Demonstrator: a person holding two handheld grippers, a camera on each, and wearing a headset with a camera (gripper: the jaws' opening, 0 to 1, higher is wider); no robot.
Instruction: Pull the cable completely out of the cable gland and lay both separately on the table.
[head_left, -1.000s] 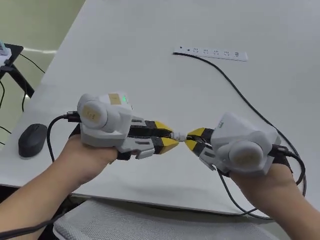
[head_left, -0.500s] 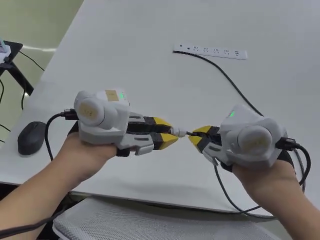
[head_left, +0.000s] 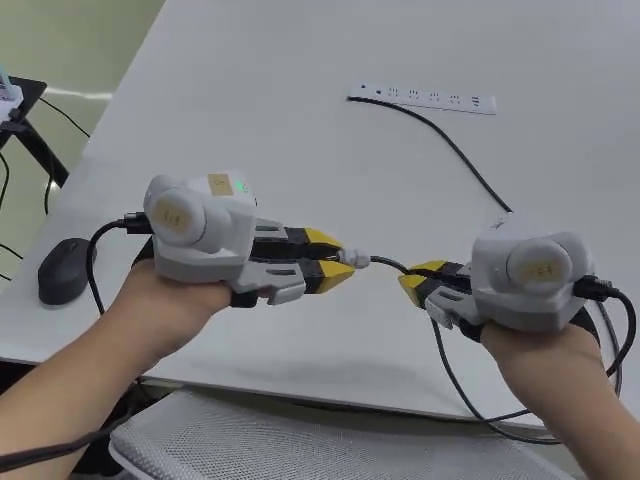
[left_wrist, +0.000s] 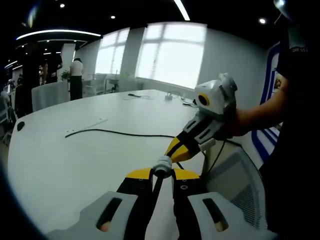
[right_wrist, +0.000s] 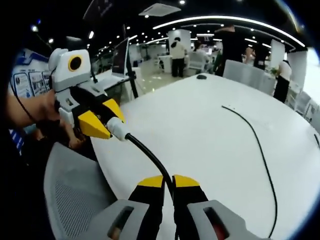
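My left gripper (head_left: 342, 266) (left_wrist: 161, 174) is shut on a small white cable gland (head_left: 354, 259) (left_wrist: 162, 166) (right_wrist: 116, 128), held above the near part of the white table (head_left: 330, 150). A short black cable (head_left: 392, 266) (right_wrist: 148, 155) runs out of the gland to my right gripper (head_left: 412, 281) (right_wrist: 167, 182), which is shut on it. The two grippers face each other, a short span of bare cable between them. In the left gripper view the right gripper (left_wrist: 175, 150) sits just beyond the gland.
A white power strip (head_left: 422, 100) lies at the far side, its black cord (head_left: 465, 165) trailing toward the right gripper. A black mouse (head_left: 63, 270) rests at the table's left edge. A grey mesh chair (head_left: 290, 445) stands below the near edge.
The right gripper has pulled away to the right, so more black cable now shows between the two grippers. The left gripper has held its place with the gland.
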